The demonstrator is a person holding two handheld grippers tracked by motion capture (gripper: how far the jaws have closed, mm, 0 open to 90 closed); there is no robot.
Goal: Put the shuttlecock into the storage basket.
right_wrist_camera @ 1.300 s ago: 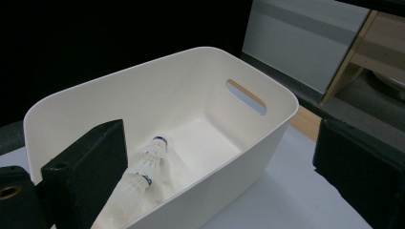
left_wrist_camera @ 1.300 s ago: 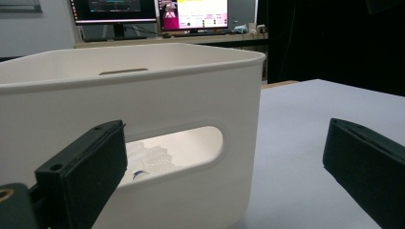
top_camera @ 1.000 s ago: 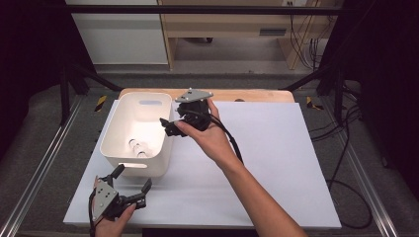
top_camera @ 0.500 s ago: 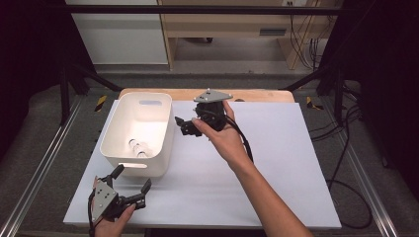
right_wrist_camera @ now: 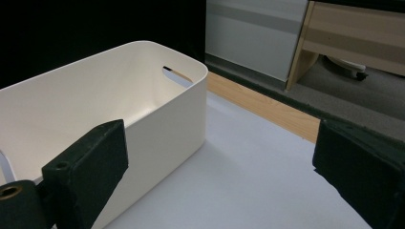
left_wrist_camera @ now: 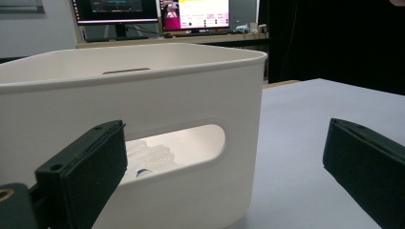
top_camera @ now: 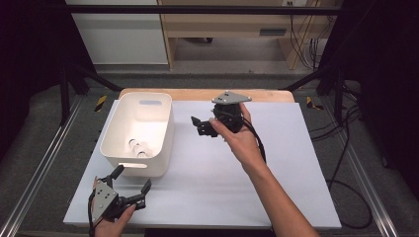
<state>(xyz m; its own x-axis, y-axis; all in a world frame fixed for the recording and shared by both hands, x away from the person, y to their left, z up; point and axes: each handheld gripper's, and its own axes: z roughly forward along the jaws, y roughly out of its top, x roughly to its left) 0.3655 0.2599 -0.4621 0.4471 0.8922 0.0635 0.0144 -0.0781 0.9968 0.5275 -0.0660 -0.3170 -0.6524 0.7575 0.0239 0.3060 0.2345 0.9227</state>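
You have two grippers in hand and one white bin [top_camera: 138, 133] on the table [top_camera: 276, 187], standing by the table's left edge, nearer the far left corner than the near one. Your left gripper [top_camera: 129, 185] sits at the near left corner, just in front of the bin's near wall, its jaws spread wide with nothing between them; in the left gripper view that wall and its one oval handle slot [left_wrist_camera: 179, 150] lie right ahead of the two black jaws. Your right gripper [top_camera: 197, 125] is held above the tabletop toward the far edge, just right of the bin and apart from it, jaws also spread wide and empty. From the right gripper view you look along the bin's long side to a second handle slot [right_wrist_camera: 176, 75] in its far wall. So count two slots, one per end wall. Inside the bin, near its front wall, lie what look like two small white bottles [top_camera: 138, 147], though the high view is too coarse to be sure of the number or kind; through the slot in the left gripper view they show as a blurred pale shape with a dark mark. Your left forearm is cut off by the bottom of the high view.
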